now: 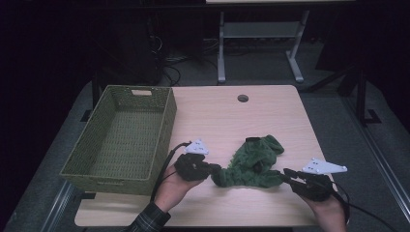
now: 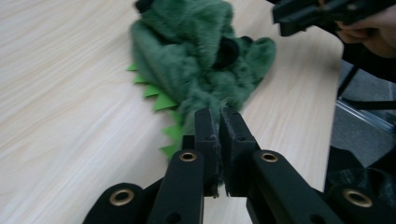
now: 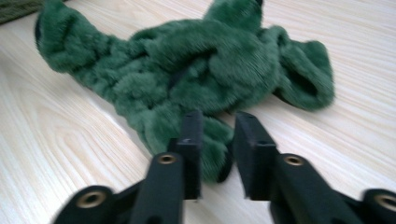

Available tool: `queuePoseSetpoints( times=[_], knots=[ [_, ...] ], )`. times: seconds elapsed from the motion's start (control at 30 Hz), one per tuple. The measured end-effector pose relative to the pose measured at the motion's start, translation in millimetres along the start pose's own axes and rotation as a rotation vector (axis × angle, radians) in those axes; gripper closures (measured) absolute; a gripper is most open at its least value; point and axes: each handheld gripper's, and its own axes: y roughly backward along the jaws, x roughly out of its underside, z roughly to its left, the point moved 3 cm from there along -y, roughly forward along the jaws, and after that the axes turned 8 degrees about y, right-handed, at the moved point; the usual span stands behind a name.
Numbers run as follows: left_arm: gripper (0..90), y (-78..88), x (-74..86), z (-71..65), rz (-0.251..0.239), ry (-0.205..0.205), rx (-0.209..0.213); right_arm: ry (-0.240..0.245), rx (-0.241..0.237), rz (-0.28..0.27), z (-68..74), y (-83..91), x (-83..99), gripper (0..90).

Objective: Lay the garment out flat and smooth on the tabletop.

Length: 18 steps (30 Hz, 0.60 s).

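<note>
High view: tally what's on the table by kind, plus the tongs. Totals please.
Woven green basket: 1
Green plush toy with light green spikes: 1
Handheld tongs: 2, the left tongs shut on the plush toy's end, the right tongs at its other end, jaws a little apart around the fur
Total: 4

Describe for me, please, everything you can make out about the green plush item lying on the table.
The green plush item is a soft, dark green, furry fabric piece, crumpled flat on the pale wooden table, right of the woven basket. The left gripper view shows bright green felt spikes along one edge and black patches. The left gripper is shut on one end. The right gripper straddles the other end, jaws apart.
</note>
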Motion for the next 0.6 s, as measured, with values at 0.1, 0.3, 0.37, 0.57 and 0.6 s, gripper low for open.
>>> queuePoseSetpoints(
  times=[0.1, 0.3, 0.37, 0.57, 0.6],
  knots=[
    [89.6, -14.0, -1.7, -4.5, 0.014, 0.005, 0.027, 0.007, -0.023, 0.015, 1.5, -9.5, -5.1, 81.8],
    [89.7, -37.8, 5.5, -8.9, 0.076, -0.003, 0.041, 0.008, -0.073, 0.082, 1.1, -33.1, -0.6, 88.5],
    [89.7, -44.0, 11.1, -1.7, 0.104, 0.002, 0.01, 0.001, -0.083, 0.1, 0.3, -36.4, 3.1, 88.6],
    [89.7, -47.5, 22.8, 25.6, 0.149, 0.026, -0.084, -0.001, -0.097, 0.129, 1.7, -40.4, 7.9, 88.6],
    [89.7, -46.1, 23.0, 29.3, 0.151, 0.017, -0.112, 0.006, -0.092, 0.143, 2.2, -41.2, 8.9, 88.6]
  ],
)
